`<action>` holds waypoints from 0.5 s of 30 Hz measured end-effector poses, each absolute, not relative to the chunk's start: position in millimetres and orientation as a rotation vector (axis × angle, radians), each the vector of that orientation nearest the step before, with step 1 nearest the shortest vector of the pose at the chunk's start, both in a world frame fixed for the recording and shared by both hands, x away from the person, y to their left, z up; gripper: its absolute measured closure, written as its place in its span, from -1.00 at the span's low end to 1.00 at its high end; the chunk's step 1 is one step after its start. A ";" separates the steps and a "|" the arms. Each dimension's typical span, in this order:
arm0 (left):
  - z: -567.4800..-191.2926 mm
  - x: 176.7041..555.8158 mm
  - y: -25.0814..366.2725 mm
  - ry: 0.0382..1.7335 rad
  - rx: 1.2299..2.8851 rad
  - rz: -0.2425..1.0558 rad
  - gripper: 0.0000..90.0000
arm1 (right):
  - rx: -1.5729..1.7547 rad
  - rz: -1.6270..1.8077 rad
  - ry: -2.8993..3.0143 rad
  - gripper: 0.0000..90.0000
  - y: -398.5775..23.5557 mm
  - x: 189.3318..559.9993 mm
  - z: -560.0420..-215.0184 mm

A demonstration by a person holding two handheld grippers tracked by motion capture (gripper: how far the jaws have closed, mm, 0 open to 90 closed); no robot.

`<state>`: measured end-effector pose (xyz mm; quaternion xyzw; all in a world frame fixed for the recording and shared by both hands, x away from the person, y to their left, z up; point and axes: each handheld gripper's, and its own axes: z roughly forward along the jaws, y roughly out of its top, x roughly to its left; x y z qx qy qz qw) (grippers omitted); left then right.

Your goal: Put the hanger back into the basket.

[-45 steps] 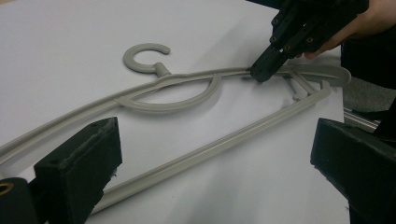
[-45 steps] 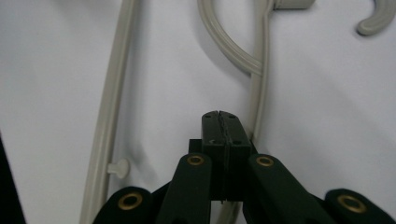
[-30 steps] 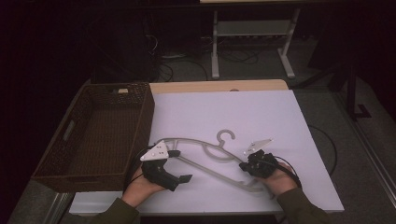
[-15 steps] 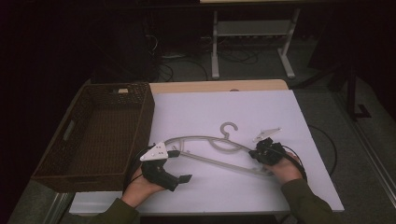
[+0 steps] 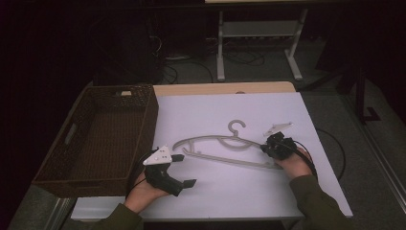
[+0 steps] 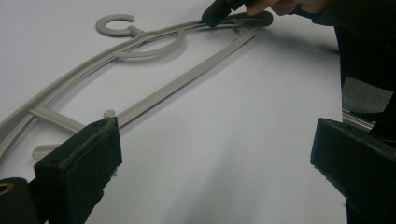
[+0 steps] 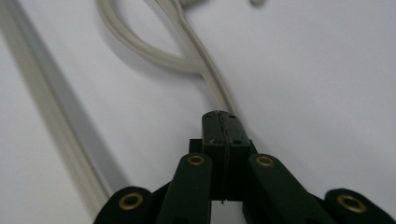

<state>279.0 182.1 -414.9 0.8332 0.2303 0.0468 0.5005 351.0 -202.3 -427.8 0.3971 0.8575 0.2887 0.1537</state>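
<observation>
A grey plastic hanger lies flat on the white table, hook pointing away. My right gripper is shut on the hanger's right end. In the right gripper view the closed jaws pinch the thin arm of the hanger. My left gripper rests by the hanger's left end, open, with nothing between its fingers. In the left gripper view the open left gripper has the hanger lying beyond its left jaw, and the right gripper grips the far end.
A brown wicker basket stands at the table's left, close to my left hand. A cable loops off the table's right edge. Beyond the far edge stand a metal stand's legs and floor cables.
My right gripper has pulled the hanger's right end away from the person and a little right, swinging the hanger. The left hand has stayed put.
</observation>
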 end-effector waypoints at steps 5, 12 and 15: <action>-414.6 278.8 181.3 0.555 2.018 0.109 -0.97 | 1.039 1.003 2.538 0.99 -164.0 354.9 -420.9; -415.0 278.6 181.4 0.562 2.009 0.101 -0.97 | 0.944 1.077 2.635 0.99 -111.2 367.3 -423.0; -414.8 278.8 182.2 0.561 2.014 0.101 -0.97 | 0.899 1.081 2.671 0.99 -88.8 371.6 -427.2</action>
